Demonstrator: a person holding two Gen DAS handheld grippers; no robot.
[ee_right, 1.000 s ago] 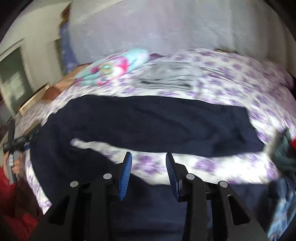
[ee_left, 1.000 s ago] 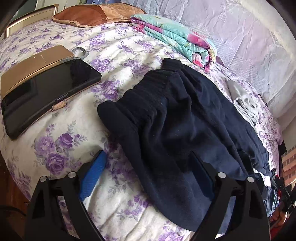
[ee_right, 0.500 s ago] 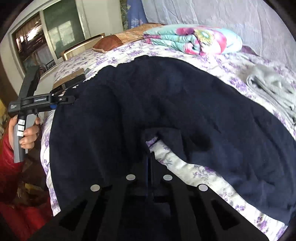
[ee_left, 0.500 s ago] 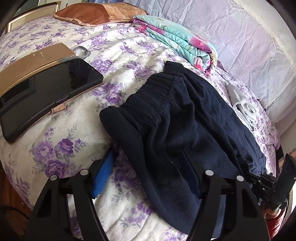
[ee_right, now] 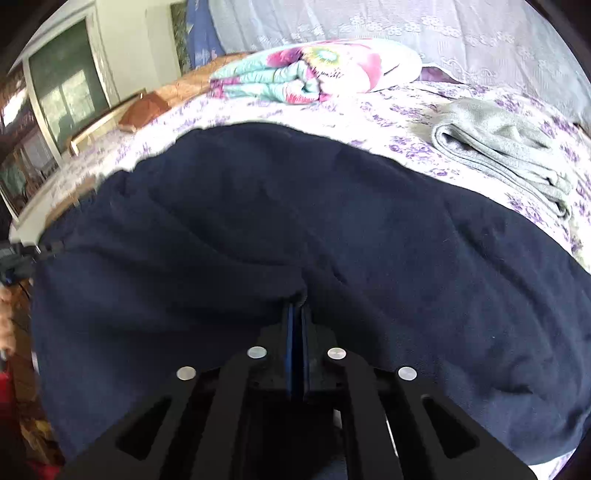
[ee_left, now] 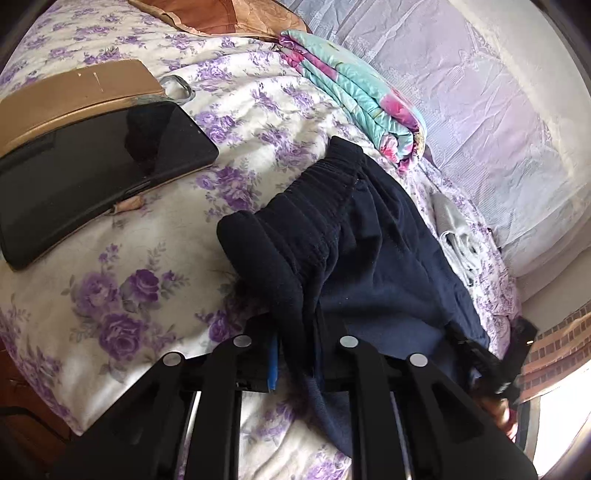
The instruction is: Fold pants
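Observation:
Dark navy pants lie across the flowered bedspread, the ribbed waistband toward me in the left wrist view. My left gripper is closing its jaws on the near waistband corner, and the cloth is pinched between the pads. In the right wrist view the pants fill the middle. My right gripper pinches a fold of them at its tips, its blue pads almost together and easing apart. Each gripper also shows at the edge of the other's view: the right gripper, the left gripper.
A black phone and a brown flat box lie left of the waistband. A folded floral blanket and a folded grey garment sit beyond the pants. A brown pillow is at the bed's head.
The left jaws went from wide apart to pinched on the waistband corner. The right gripper shut on dark cloth and carried it over the pants; the strip of sheet between the legs is covered.

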